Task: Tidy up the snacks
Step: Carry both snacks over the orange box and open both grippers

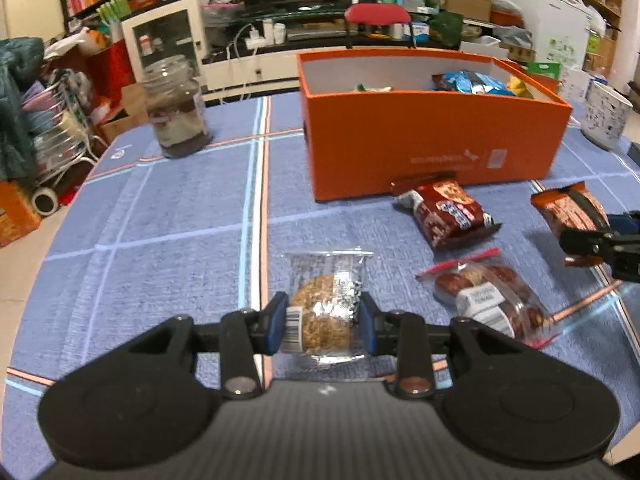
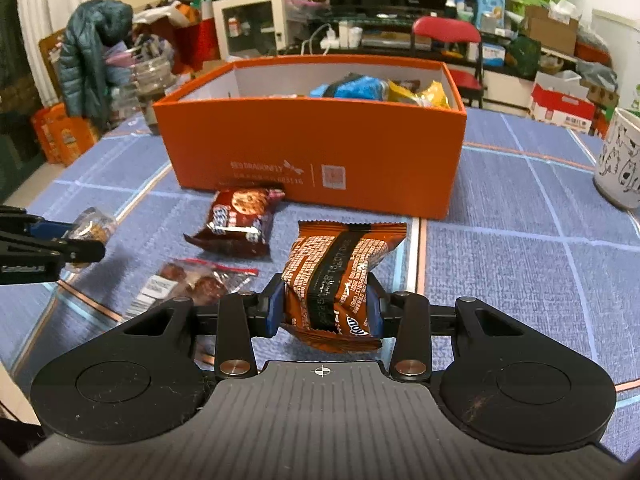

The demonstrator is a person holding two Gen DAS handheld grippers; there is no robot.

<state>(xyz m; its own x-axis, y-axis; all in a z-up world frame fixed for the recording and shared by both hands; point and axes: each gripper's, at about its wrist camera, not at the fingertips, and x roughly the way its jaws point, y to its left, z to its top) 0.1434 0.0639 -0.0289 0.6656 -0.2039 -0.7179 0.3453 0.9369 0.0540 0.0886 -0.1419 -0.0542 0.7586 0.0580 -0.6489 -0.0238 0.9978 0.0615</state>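
You are working over a counter [image 1: 168,216] covered in blue cloth crossed by pale and orange lines, in a crowded living room with bookshelves, a dark television and a red chair [image 1: 378,16] lying beyond it. An orange box [image 2: 312,148] is standing at the far middle of the counter, already holding blue and yellow packets.

Your left gripper [image 1: 323,322] is clamping a clear-wrapped grain cake [image 1: 324,312] between its blue pads, near the counter's near edge. Your right gripper [image 2: 325,308] is squeezing a brown wafer packet [image 2: 340,276], its wrapper creasing under the pads, in front of the box.

A cookie packet [image 2: 240,220] is lying just in front of the box wall, and a zip bag of red-brown snacks [image 1: 488,300] is resting between your two grippers. The cloth to the left of the box is lying open as far as a glass jar [image 1: 176,112] near the far left edge. To the right, a white patterned cup [image 2: 620,164] is sitting near the counter's right edge, well apart from the box.

The left wrist view is showing the jar plainly; the right wrist view is giving only a blurred glimpse of it behind the box corner. The right wrist view is showing the box's printed front and the yellow packet more clearly.
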